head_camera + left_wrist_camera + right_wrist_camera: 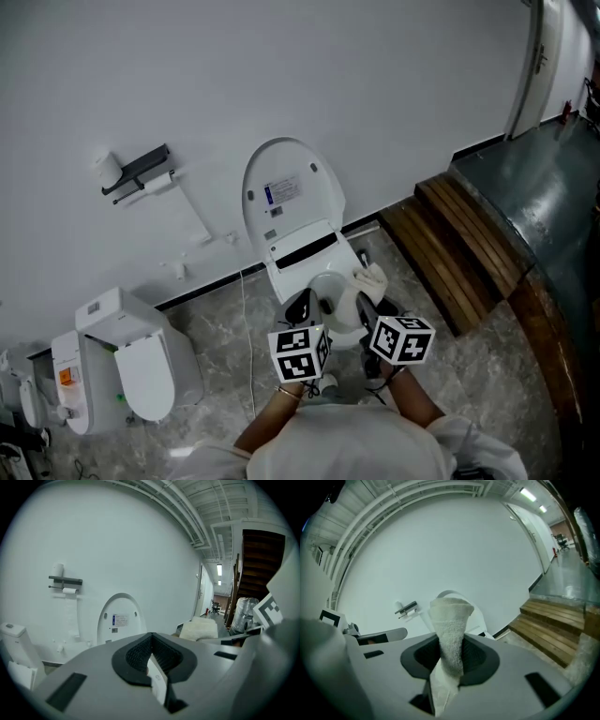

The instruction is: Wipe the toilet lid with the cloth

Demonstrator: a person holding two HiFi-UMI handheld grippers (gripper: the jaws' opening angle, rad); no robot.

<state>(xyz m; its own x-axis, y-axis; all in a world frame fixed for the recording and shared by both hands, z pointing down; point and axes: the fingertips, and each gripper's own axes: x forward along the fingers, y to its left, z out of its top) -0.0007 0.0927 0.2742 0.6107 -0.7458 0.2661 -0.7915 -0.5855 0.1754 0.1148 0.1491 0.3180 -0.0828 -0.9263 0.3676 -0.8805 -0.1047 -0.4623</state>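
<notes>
The white toilet lid [291, 199] stands raised against the white wall, with the open bowl [330, 286] below it. My right gripper [368, 298] is shut on a white fluffy cloth [372, 279], held over the bowl's right rim. In the right gripper view the cloth [450, 630] sticks up between the jaws and hides most of the lid [477, 615]. My left gripper [302, 306] hovers over the bowl's left side, shut with nothing in it [151, 651]. The left gripper view shows the lid [119, 619] ahead and the cloth [199, 630] to the right.
A paper holder [141, 171] with a hanging roll is on the wall to the left. A second white toilet unit [131, 361] stands at the lower left. Wooden steps [469, 246] lie to the right, before a dark floor and a door [536, 66].
</notes>
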